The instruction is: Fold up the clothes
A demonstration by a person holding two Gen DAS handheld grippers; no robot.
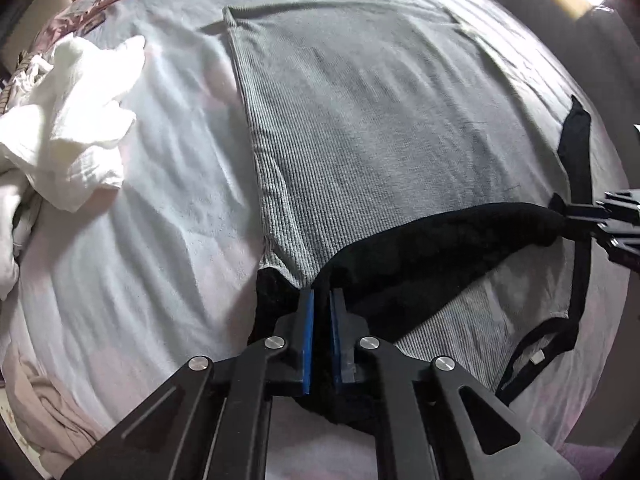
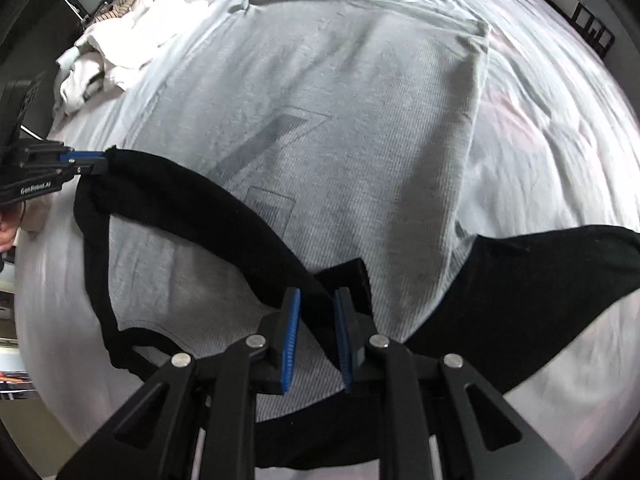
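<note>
1. Left wrist view: the left gripper [image 1: 321, 300] points steeply down at the bed [image 1: 160, 200], its blue pads nearly together and pinching the black sleeve [image 1: 440, 240] where it meets the grey ribbed shirt [image 1: 360, 120]. The shirt lies flat, face down the bed, presumably spread that way so its sleeves can be folded in. At the right edge the right gripper [image 1: 568, 210] meets the sleeve's far end. A heap of white laundry [image 1: 68, 128] waits to the left, well apart.

2. Right wrist view: the right gripper [image 2: 318, 300] hangs over the sleeve with a plain gap between its pads, slack rather than clamped; black cloth runs between them, but I cannot tell if they press it. The left gripper [image 2: 90, 158] holds the sleeve's other end, keeping it stretched across the shirt. The second black sleeve [image 2: 540, 272] lies out to the right, not yet folded.
</note>
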